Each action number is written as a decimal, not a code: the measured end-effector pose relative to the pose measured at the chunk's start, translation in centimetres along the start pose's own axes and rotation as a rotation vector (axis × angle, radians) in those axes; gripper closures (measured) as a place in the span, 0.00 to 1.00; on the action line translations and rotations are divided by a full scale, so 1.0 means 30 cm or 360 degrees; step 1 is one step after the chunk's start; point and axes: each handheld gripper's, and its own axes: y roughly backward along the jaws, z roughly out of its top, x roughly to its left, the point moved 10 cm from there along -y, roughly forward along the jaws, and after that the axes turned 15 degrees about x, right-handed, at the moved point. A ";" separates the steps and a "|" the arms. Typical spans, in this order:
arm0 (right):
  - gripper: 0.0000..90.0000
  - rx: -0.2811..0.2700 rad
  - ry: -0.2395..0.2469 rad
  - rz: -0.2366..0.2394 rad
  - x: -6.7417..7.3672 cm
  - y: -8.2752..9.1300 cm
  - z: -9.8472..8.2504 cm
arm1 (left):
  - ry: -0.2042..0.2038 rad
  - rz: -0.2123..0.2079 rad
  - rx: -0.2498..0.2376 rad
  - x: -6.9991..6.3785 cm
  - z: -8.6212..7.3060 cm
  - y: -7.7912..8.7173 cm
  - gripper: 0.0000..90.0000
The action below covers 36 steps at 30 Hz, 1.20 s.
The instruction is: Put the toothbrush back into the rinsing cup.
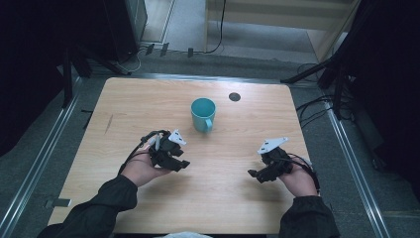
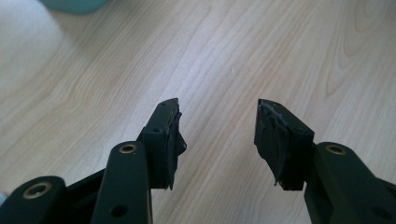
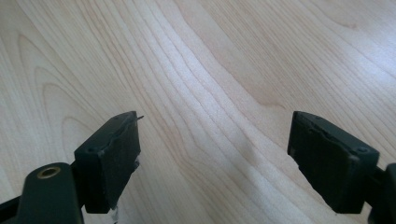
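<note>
A teal mug (image 1: pixel 203 114) stands upright on the wooden table (image 1: pixel 148 99), past its middle, with its handle turned toward the person. A sliver of the mug (image 2: pixel 74 4) shows at the top left of the left gripper view. My left gripper (image 1: pixel 184 164) rests low over the table, left of centre and nearer than the mug, open with nothing between its jaws (image 2: pixel 218 135). My right gripper (image 1: pixel 253 174) sits at the right, also low over bare wood, open and wider apart (image 3: pixel 212 158). Each gripper is held in a hand with a dark sleeve.
A small dark round disc (image 1: pixel 235 96) lies on the table behind and to the right of the mug. Metal rails run along both sides of the table. Cables and dark stands crowd the floor beyond the far edge.
</note>
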 end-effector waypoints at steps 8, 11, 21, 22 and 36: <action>0.23 0.0017 -0.0038 0.0048 0.006 0.006 -0.013 | 0.0022 -0.0019 -0.0027 0.004 0.007 0.014 0.52; 0.23 0.0027 -0.0037 0.0041 0.004 0.003 -0.014 | 0.0025 -0.0026 -0.0037 0.008 0.007 0.020 0.51; 0.24 0.0019 -0.0012 0.0027 -0.003 0.007 0.010 | 0.0070 -0.0029 -0.0001 0.024 -0.027 0.017 0.50; 0.24 0.0014 -0.0013 0.0030 -0.003 0.008 0.013 | 0.0063 -0.0025 0.0008 0.025 -0.030 0.019 0.50; 0.25 -0.0039 0.0044 0.0054 0.003 0.013 0.053 | 0.0159 -0.0008 0.0015 0.064 -0.078 0.040 0.49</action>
